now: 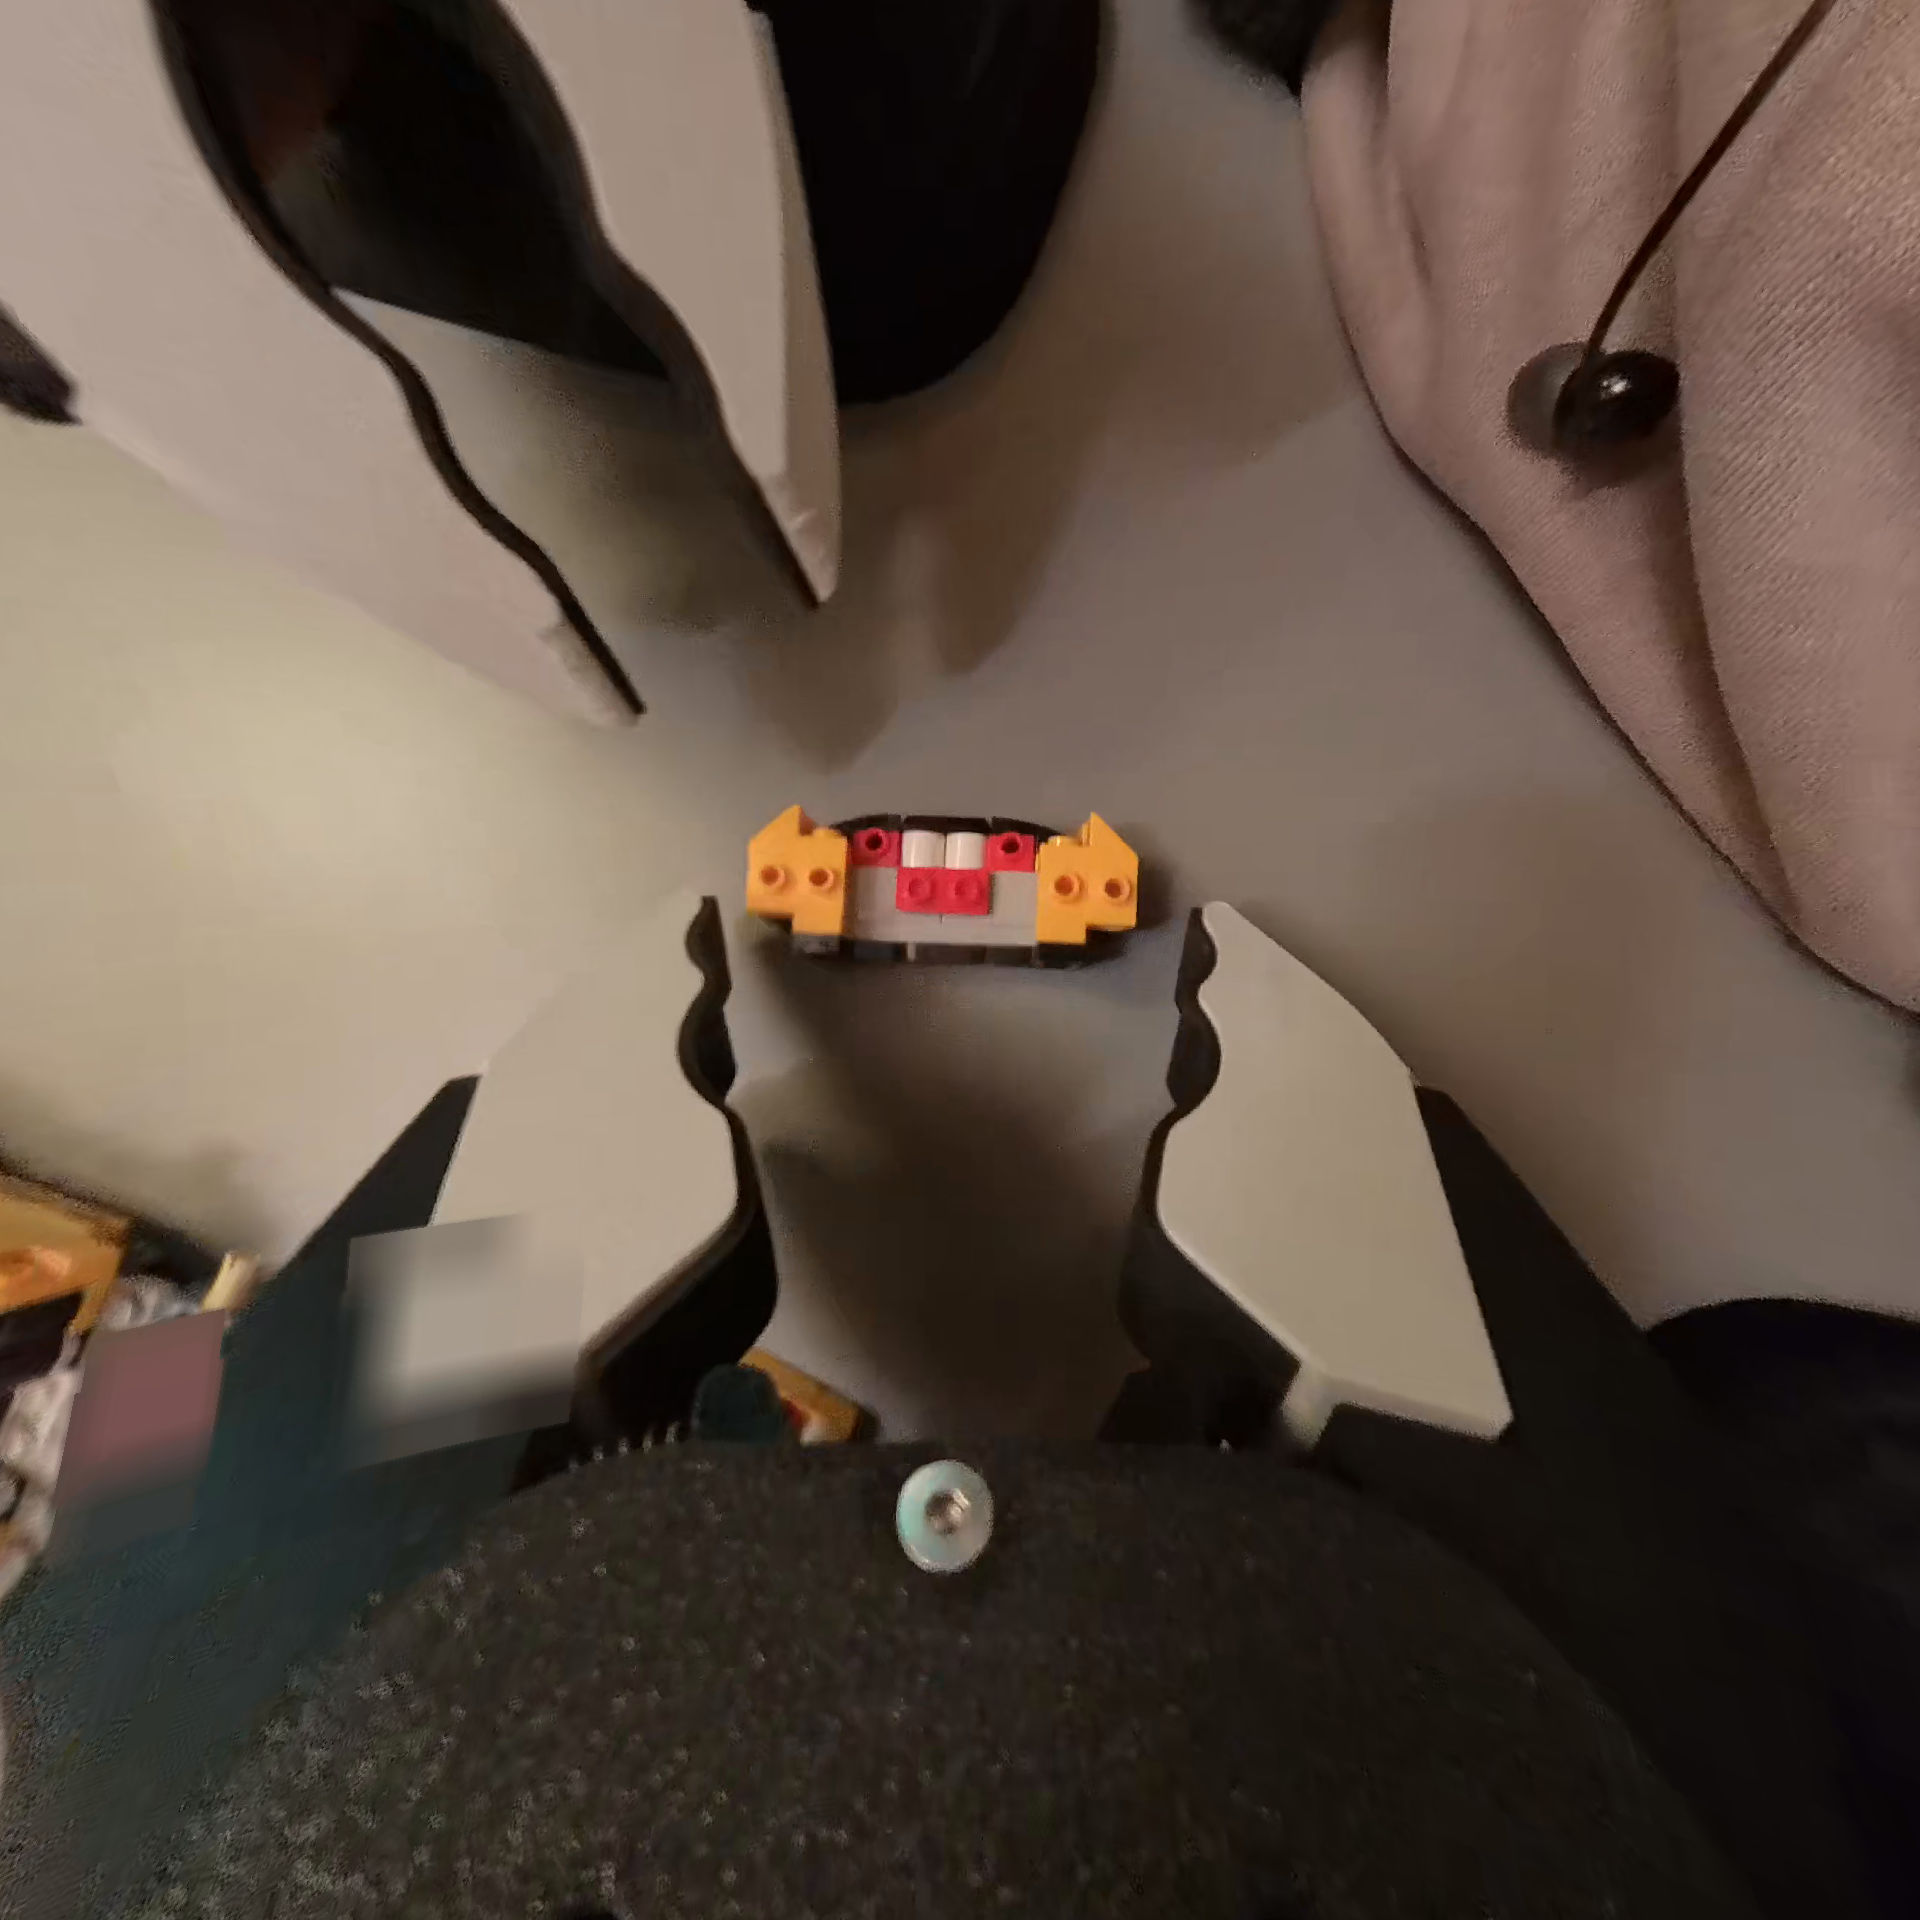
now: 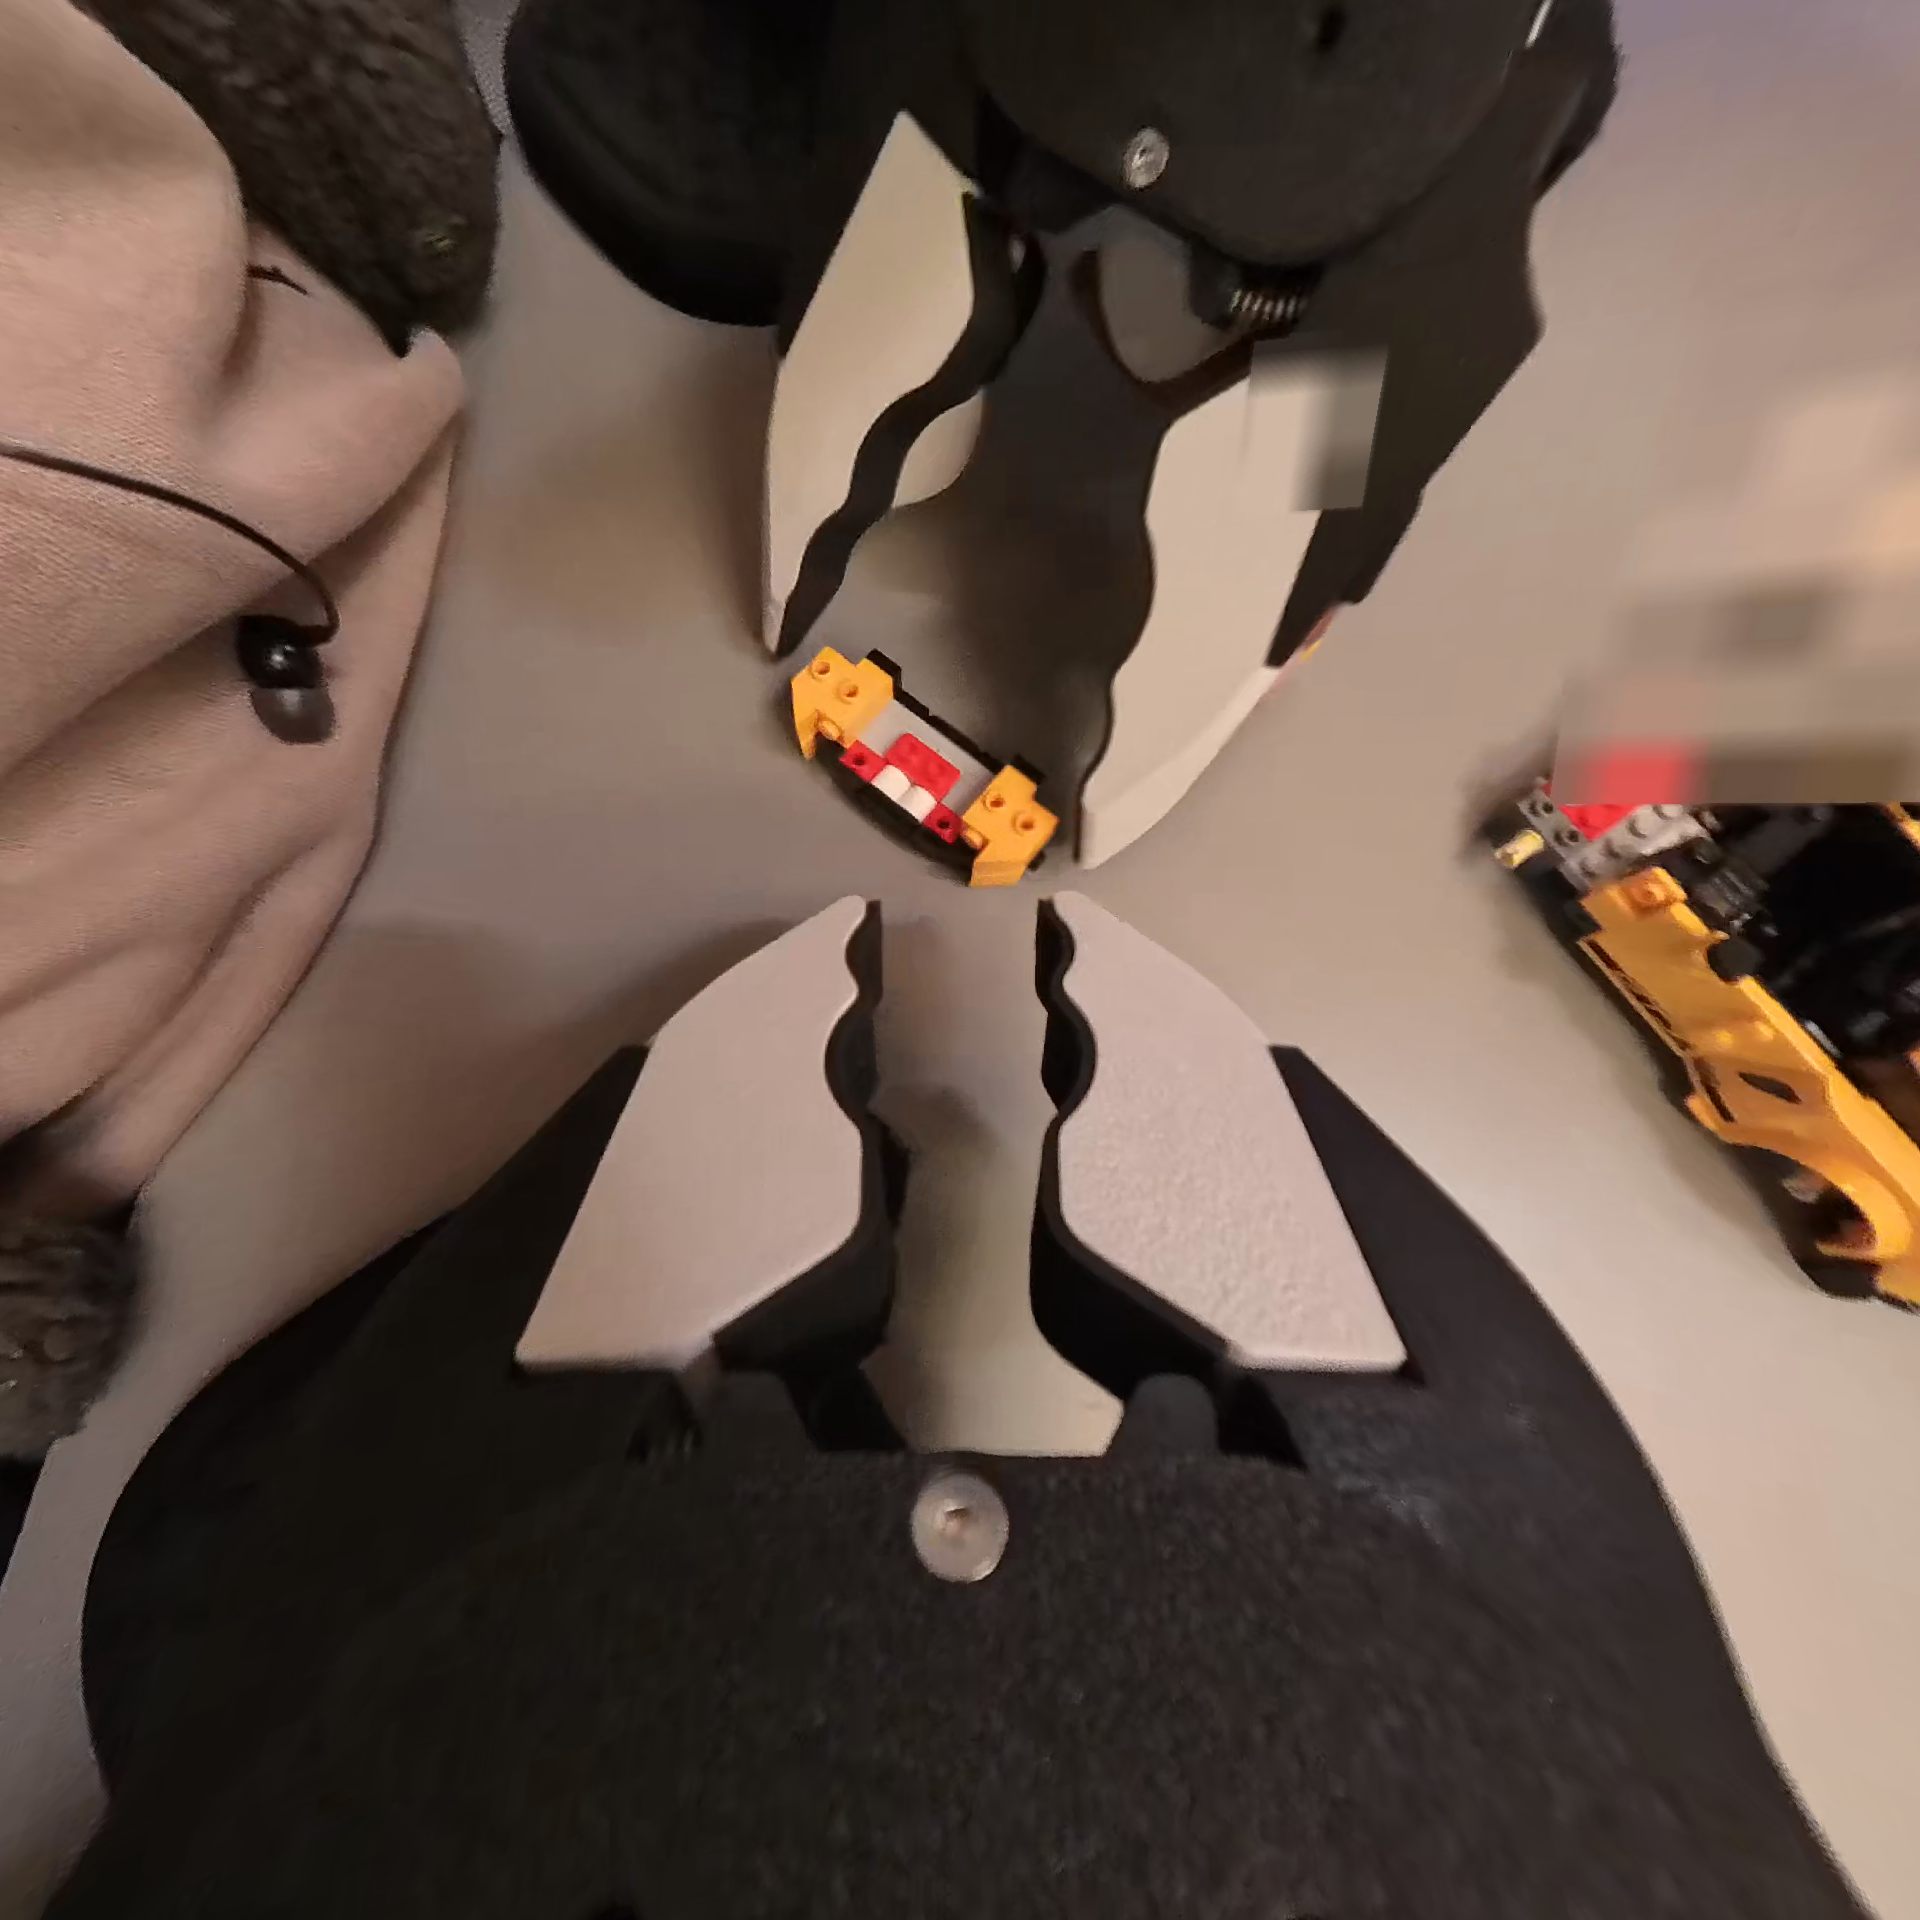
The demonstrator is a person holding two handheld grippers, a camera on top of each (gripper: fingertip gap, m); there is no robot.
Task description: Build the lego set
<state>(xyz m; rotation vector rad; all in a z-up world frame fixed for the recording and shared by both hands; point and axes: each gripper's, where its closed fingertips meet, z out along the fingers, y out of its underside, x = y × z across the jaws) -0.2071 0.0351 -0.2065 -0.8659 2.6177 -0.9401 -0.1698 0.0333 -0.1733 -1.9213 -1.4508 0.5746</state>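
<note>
A small lego assembly [image 1: 940,888] lies on the pale table, with orange wedge ends, red and white bricks in the middle, and a grey and black base. My left gripper [image 1: 954,920] is open, its fingertips flanking the assembly's two ends with a gap on each side. In the right wrist view the assembly [image 2: 920,764] sits between the left gripper's [image 2: 935,748] tips. My right gripper [image 2: 956,904] is open by a narrow gap and empty, its tips just short of the assembly. It shows opposite in the left wrist view [image 1: 727,649].
A larger yellow and black lego vehicle [image 2: 1766,1039] stands at the right. A person's beige garment [image 1: 1662,623] with a dark cord and bead [image 1: 1610,390] hangs close beside the assembly. Yellow packaging [image 1: 52,1268] lies at the lower left. One gripper's finger ends stand about 5 cm off the other's.
</note>
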